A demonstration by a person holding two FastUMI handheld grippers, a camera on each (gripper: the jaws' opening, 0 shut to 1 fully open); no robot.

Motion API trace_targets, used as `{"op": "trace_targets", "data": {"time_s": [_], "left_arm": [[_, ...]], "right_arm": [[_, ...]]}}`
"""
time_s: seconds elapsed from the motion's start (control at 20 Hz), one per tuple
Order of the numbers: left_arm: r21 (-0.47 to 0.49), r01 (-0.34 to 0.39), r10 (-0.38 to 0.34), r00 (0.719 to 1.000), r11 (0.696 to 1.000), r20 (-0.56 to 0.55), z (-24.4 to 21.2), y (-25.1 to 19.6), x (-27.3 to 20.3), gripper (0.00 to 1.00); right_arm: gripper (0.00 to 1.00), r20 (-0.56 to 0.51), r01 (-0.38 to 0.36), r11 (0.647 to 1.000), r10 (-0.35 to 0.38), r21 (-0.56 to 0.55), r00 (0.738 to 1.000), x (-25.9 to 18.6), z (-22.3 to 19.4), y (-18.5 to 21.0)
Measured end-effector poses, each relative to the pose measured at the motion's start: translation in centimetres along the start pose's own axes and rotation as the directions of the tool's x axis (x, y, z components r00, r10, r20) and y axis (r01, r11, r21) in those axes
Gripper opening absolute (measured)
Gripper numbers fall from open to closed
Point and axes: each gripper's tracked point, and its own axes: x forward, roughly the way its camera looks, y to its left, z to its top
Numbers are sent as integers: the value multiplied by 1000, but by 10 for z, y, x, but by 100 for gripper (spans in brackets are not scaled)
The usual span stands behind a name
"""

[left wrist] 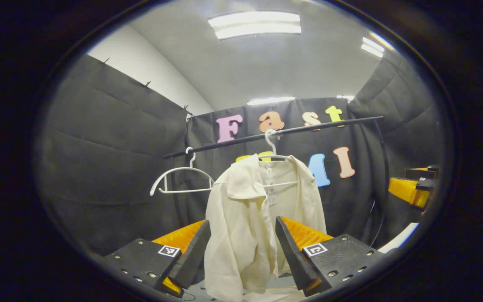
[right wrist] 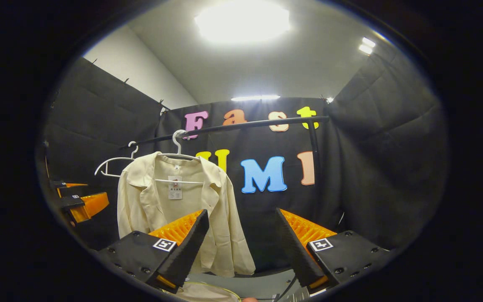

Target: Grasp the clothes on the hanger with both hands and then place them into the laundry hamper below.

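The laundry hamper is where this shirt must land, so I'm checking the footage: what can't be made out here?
- Hamper: left gripper view, the bottom edge and the left gripper hide whatever is below the shirt.
- Shirt hem: right gripper view, partly behind a finger of the right gripper.
- Shirt tag: too small to tell.

The left gripper is held level with its jaws spread wide and nothing gripped, while the right gripper is likewise held level, its jaws spread wide and nothing gripped.
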Motion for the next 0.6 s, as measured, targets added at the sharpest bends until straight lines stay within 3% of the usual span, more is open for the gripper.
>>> {"op": "trace_targets", "data": {"time_s": [0.25, 0.6], "left_arm": [[-27, 4, -4, 1000, 1000, -5, 1, 1, 16, 91], [-22, -42, 42, 999, 999, 8, 2, -5, 52, 91]], "right_arm": [[99, 27, -7, 1000, 6, 17, 1000, 20, 6, 12], [99, 57, -95, 994, 92, 46, 994, 79, 12, 35]]}}
